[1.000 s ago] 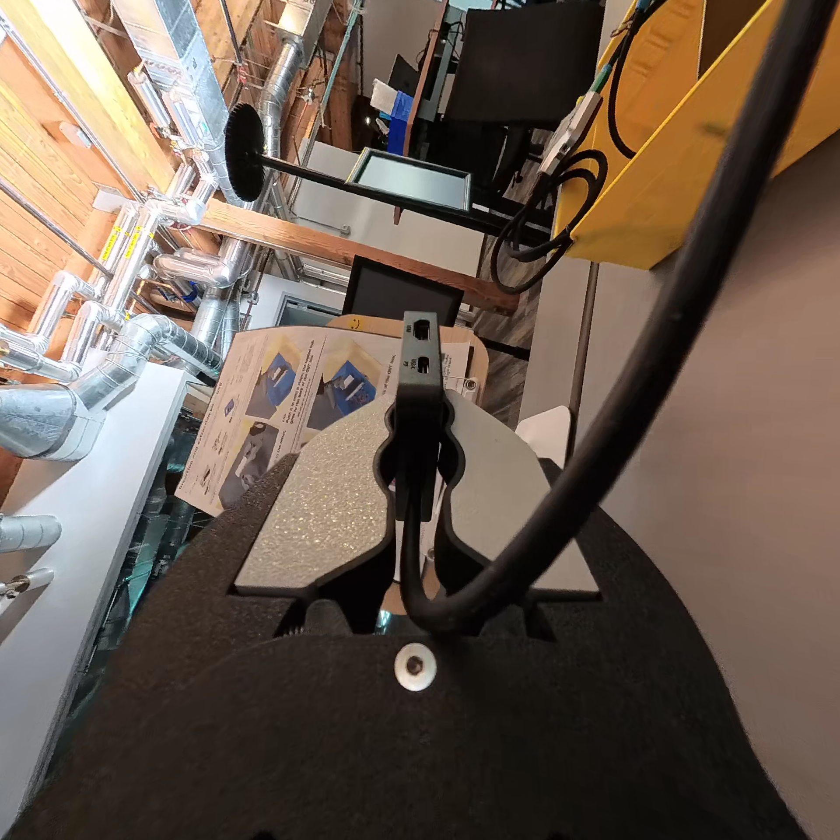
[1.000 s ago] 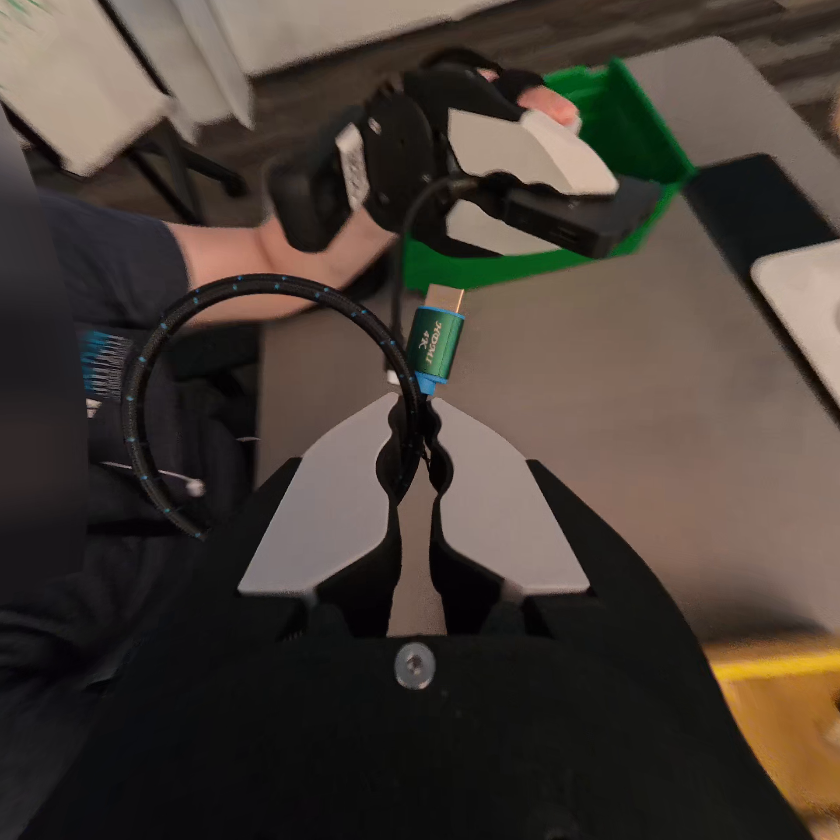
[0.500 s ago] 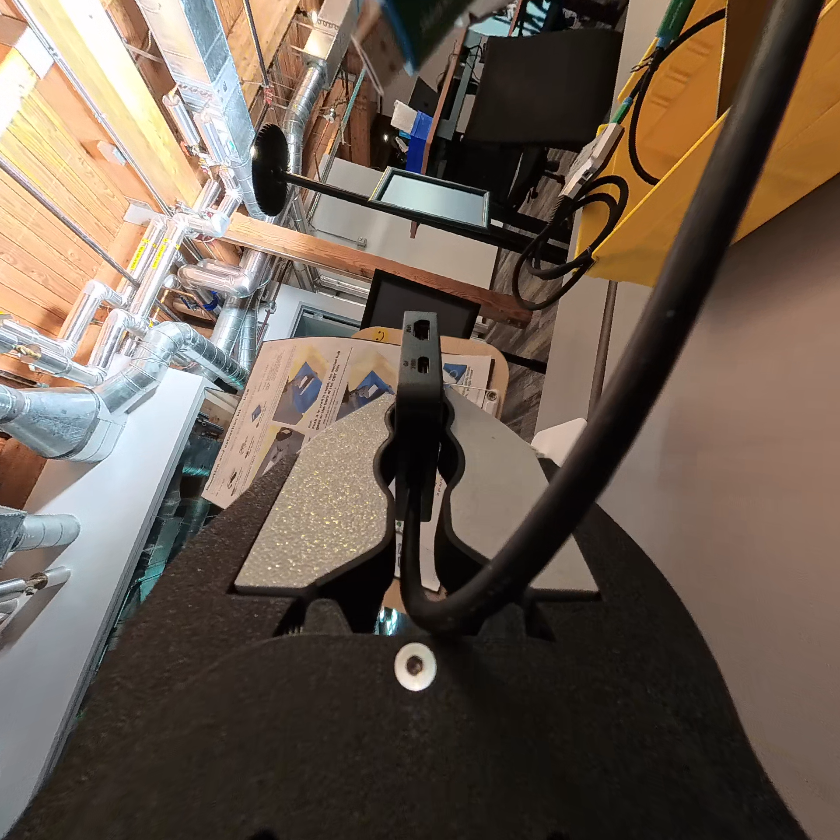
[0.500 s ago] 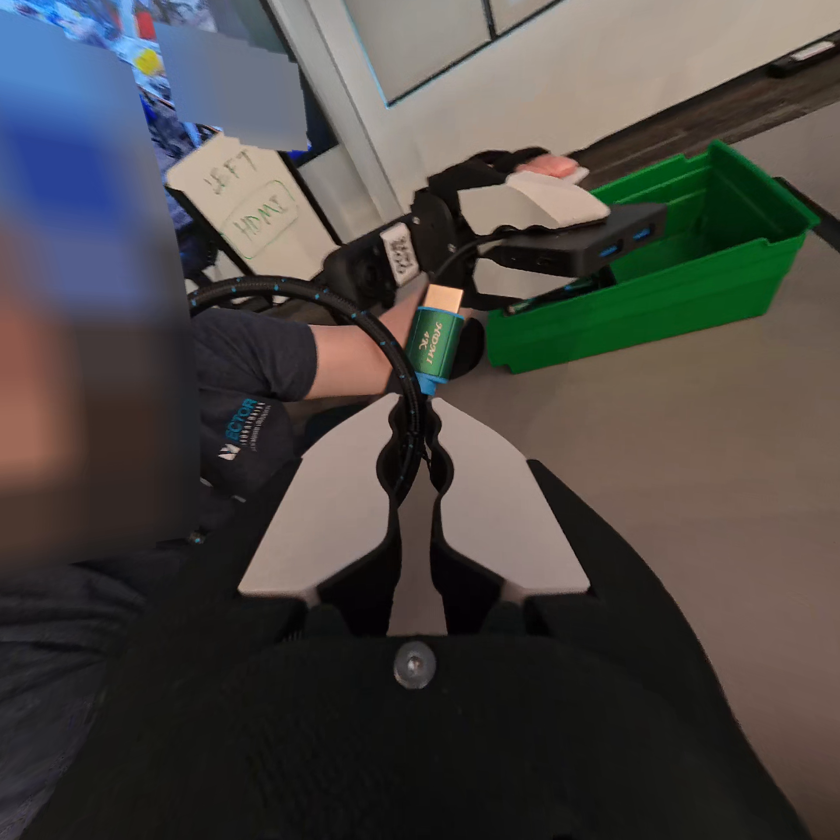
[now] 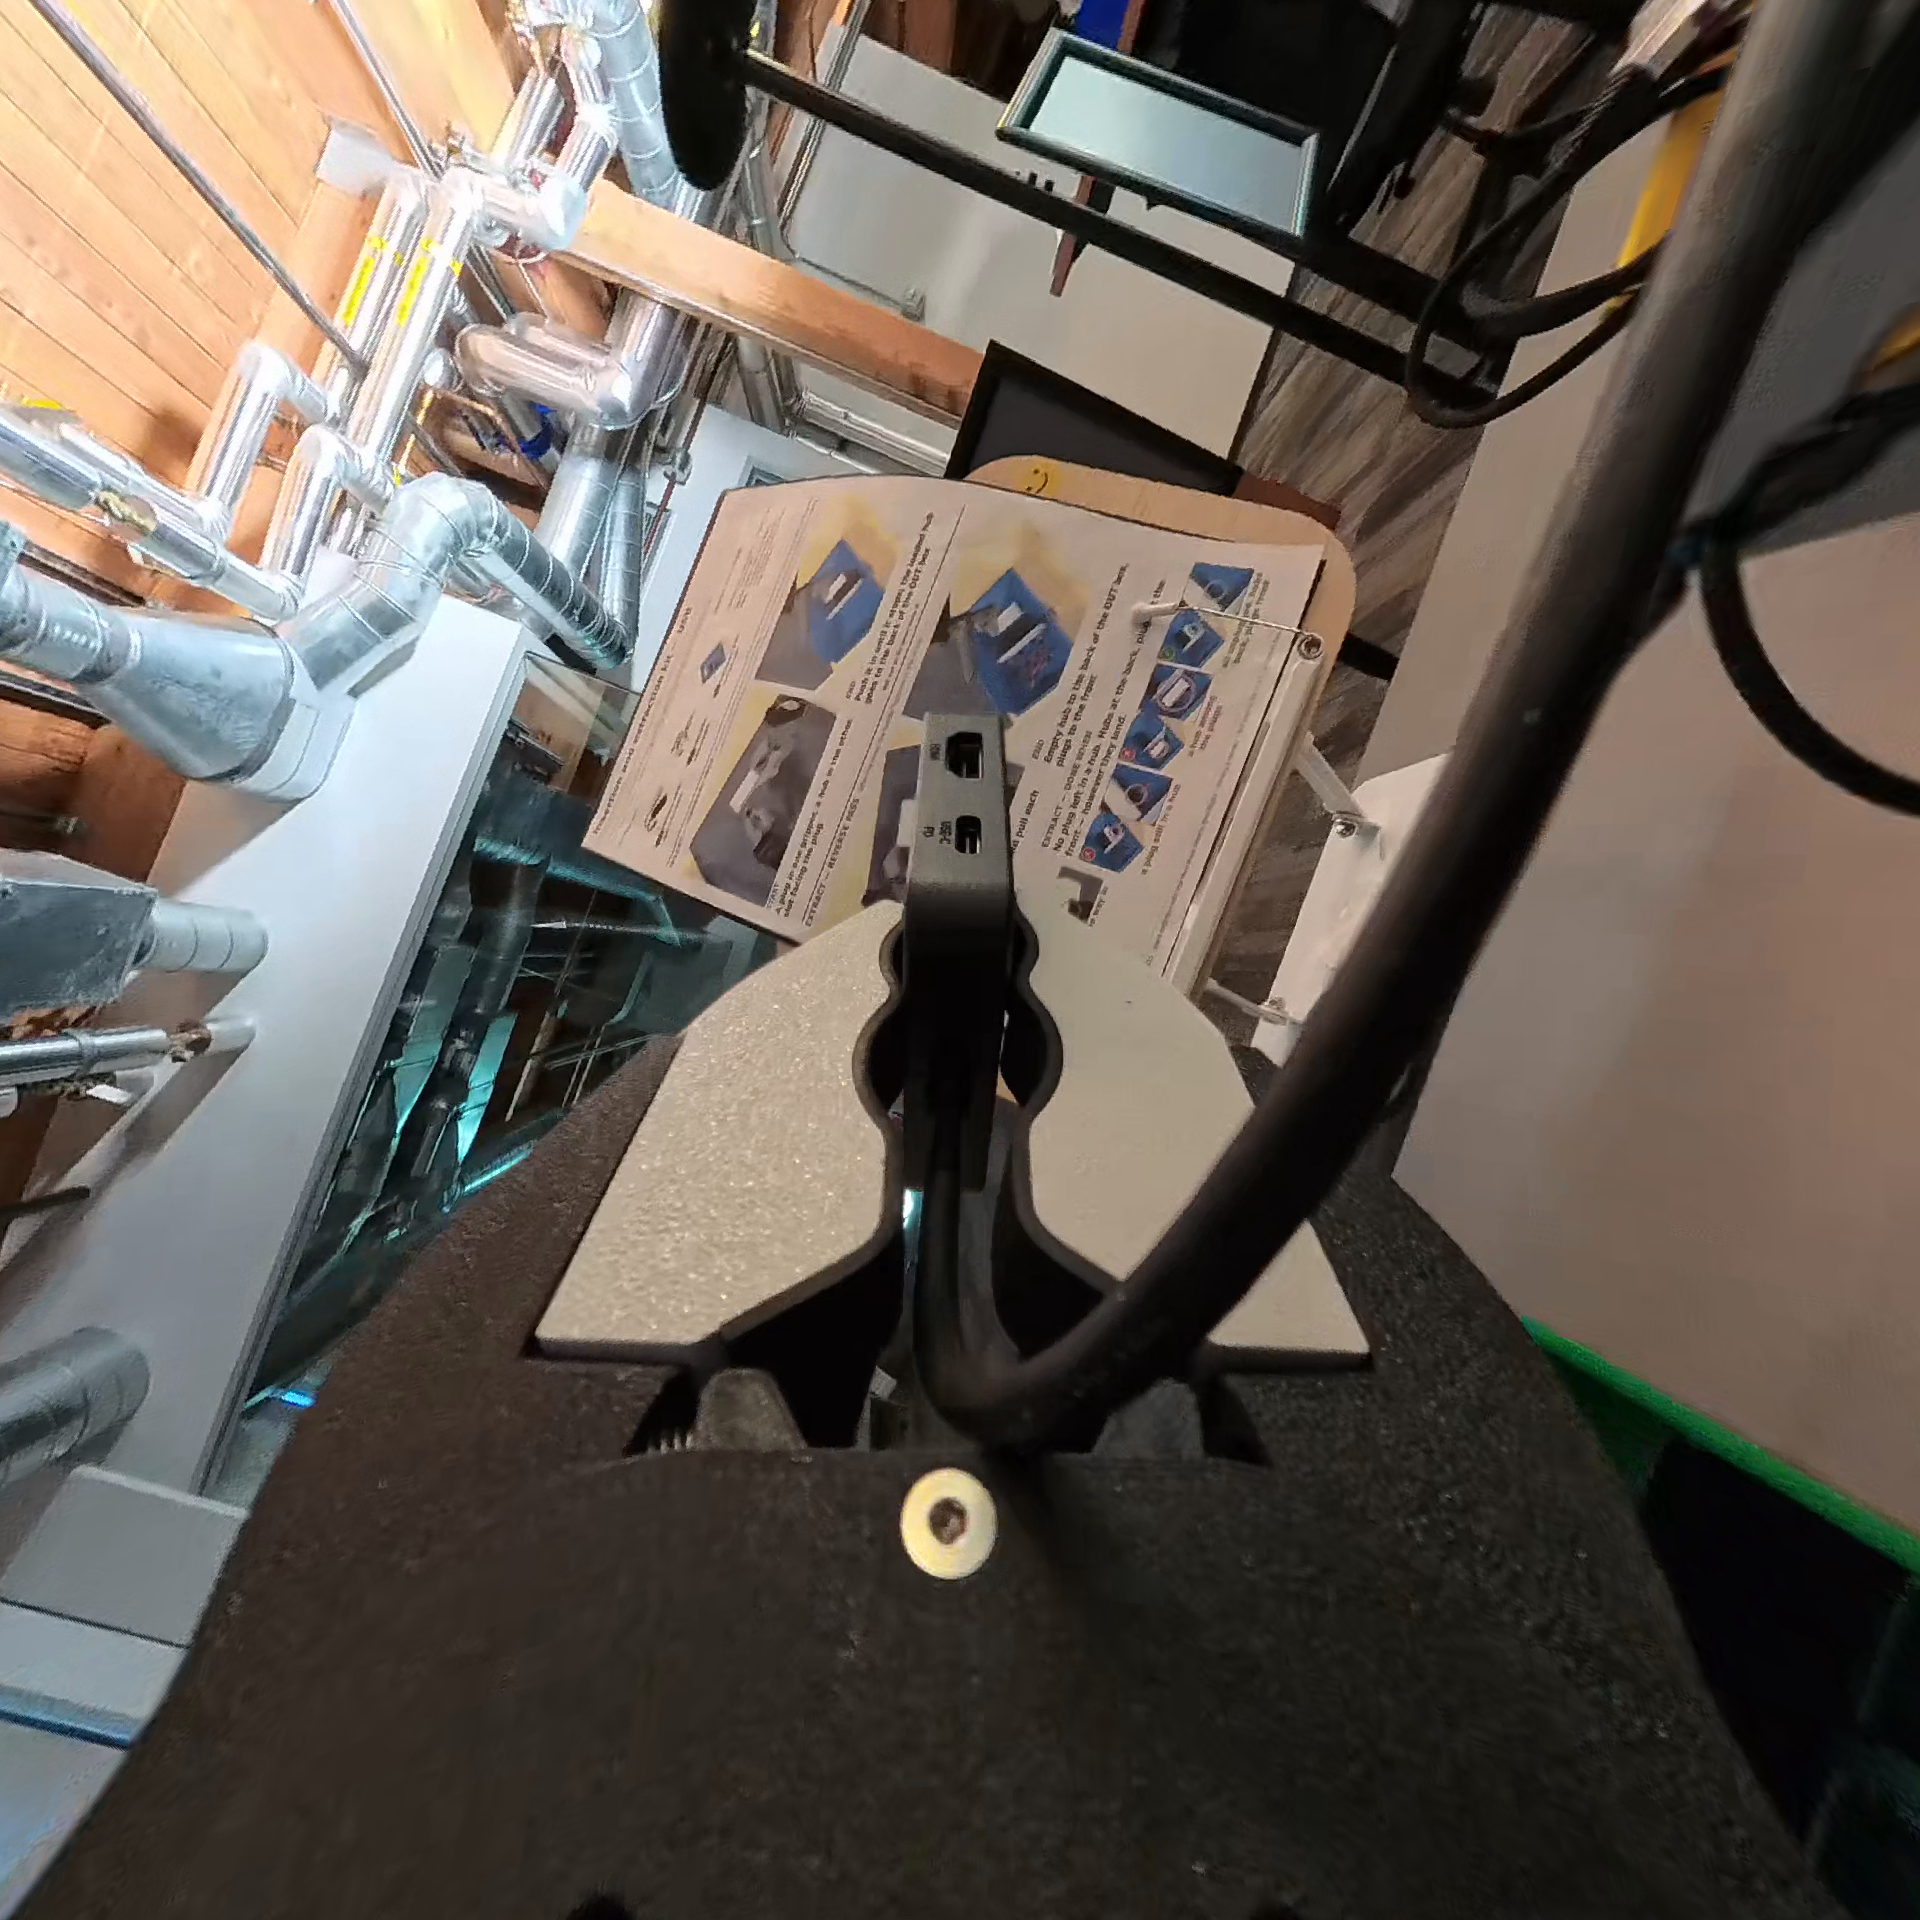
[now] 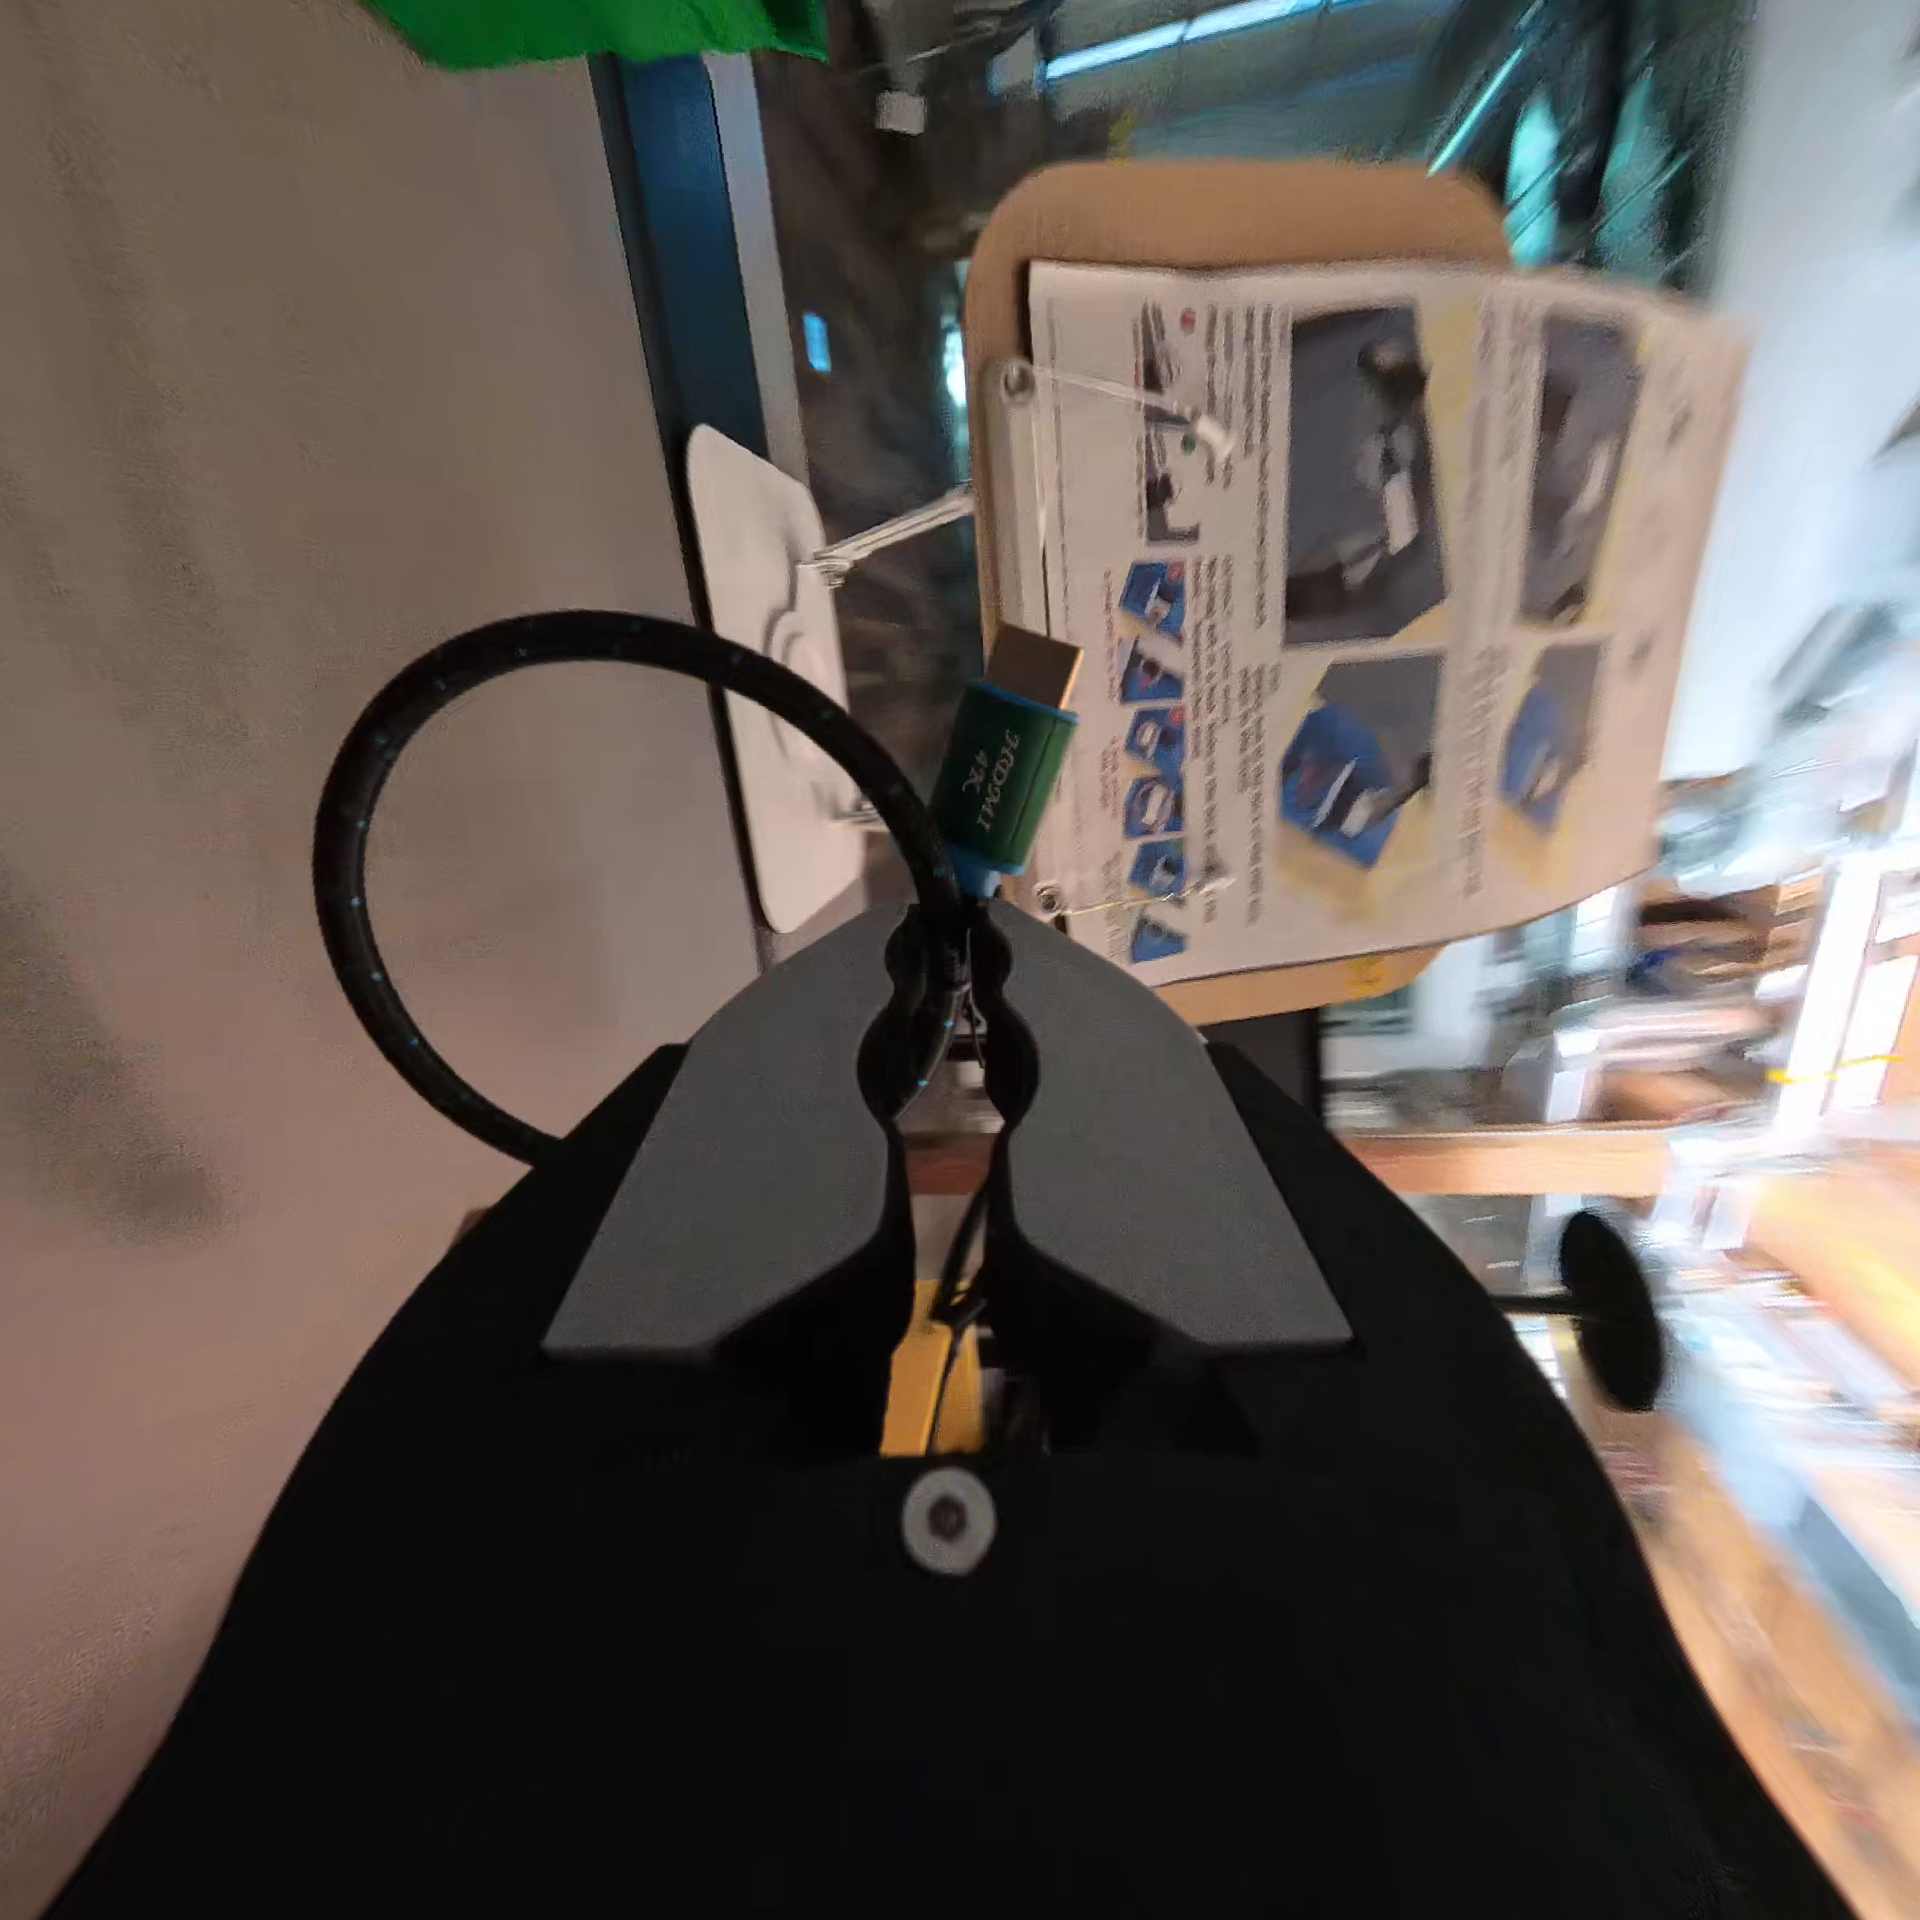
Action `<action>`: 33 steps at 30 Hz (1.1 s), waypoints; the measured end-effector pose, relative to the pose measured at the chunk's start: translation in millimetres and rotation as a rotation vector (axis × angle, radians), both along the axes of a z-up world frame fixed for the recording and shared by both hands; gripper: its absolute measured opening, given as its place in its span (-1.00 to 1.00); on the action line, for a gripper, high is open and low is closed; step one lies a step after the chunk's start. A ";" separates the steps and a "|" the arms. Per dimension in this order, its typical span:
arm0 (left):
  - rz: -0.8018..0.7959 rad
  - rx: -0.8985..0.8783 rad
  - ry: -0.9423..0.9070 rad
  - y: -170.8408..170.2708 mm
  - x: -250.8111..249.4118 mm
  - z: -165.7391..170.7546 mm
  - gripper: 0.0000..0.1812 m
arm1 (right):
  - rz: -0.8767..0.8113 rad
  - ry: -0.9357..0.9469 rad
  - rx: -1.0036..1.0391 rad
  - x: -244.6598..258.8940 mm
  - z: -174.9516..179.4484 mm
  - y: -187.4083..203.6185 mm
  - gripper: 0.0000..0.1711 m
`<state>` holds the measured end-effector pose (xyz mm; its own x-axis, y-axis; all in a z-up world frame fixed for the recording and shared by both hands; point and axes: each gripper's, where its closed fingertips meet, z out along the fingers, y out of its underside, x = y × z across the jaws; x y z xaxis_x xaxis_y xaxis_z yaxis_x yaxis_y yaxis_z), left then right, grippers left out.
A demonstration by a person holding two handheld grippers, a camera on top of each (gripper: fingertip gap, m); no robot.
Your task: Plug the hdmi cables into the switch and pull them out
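In the left wrist view my left gripper (image 5: 956, 940) is shut on a slim black switch (image 5: 961, 821). The switch stands on edge between the fingertips, with two small ports on its end face. Its thick black lead (image 5: 1455, 883) loops out to the right and up. In the right wrist view my right gripper (image 6: 951, 920) is shut on a black braided HDMI cable (image 6: 436, 727) just behind its green plug (image 6: 1003, 795). The plug's gold tip points up and to the right, into open air. The cable curls in a loop to the left. Neither view shows the other gripper.
An instruction sheet on a cardboard board (image 5: 935, 665) stands ahead, also in the right wrist view (image 6: 1351, 582). A grey table (image 6: 260, 520) runs alongside with a white stand base (image 6: 774, 665). A green bin edge (image 5: 1714, 1455) and a yellow bin (image 5: 1652, 177) sit near.
The right gripper has swung round hard with the plug, from facing the left gripper and green bin to facing the instruction sheet. The left gripper has tilted slightly, still holding the switch.
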<state>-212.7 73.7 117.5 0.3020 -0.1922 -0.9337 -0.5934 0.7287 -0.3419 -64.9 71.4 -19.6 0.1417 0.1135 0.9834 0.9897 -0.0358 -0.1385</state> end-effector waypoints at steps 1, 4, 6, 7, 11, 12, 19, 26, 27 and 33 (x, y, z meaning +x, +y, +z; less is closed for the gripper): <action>0.005 -0.001 0.002 1.1 -0.9 0.0 -0.85 | 0.007 -0.065 0.040 -3.8 -7.6 -0.4 -0.89; 0.030 0.002 0.016 4.0 0.0 -0.8 -0.85 | 0.005 -0.117 0.036 -6.5 -35.3 -4.5 -0.89; 0.043 0.002 0.027 5.3 2.4 -2.1 -0.85 | -0.011 -0.127 0.073 -3.9 -33.7 -9.3 -0.88; 0.049 0.003 0.031 5.8 3.4 -2.6 -0.85 | -0.018 -0.110 0.070 -3.6 -33.6 -13.1 -0.89; 0.045 -0.011 0.029 3.9 8.2 -2.6 -0.85 | 0.007 -0.095 0.072 -11.8 -33.9 -36.5 -0.87; 0.039 -0.016 0.027 2.6 9.3 -2.1 -0.85 | 0.014 -0.079 0.059 -14.5 -35.0 -43.4 -0.86; 0.023 -0.045 0.007 0.0 10.9 0.2 -0.85 | 0.081 0.086 -0.161 -34.0 -63.8 -85.3 -0.83; 0.014 -0.066 0.012 0.3 14.4 -2.7 -0.85 | 0.176 0.331 -0.713 -51.3 -133.6 -109.1 -0.88; 0.013 -0.074 0.015 1.0 14.7 -3.9 -0.85 | 0.188 0.386 -0.778 -52.4 -134.0 -109.4 -0.87; 0.007 -0.092 0.016 3.5 16.0 -6.8 -0.85 | 0.238 0.577 -1.119 -51.3 -129.0 -103.6 -0.69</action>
<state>-196.7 77.2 110.6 0.2885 -0.2757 -0.9169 -0.6046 0.6901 -0.3978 -116.2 -32.2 -148.6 0.3760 0.9161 0.1394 0.7945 -0.2414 -0.5573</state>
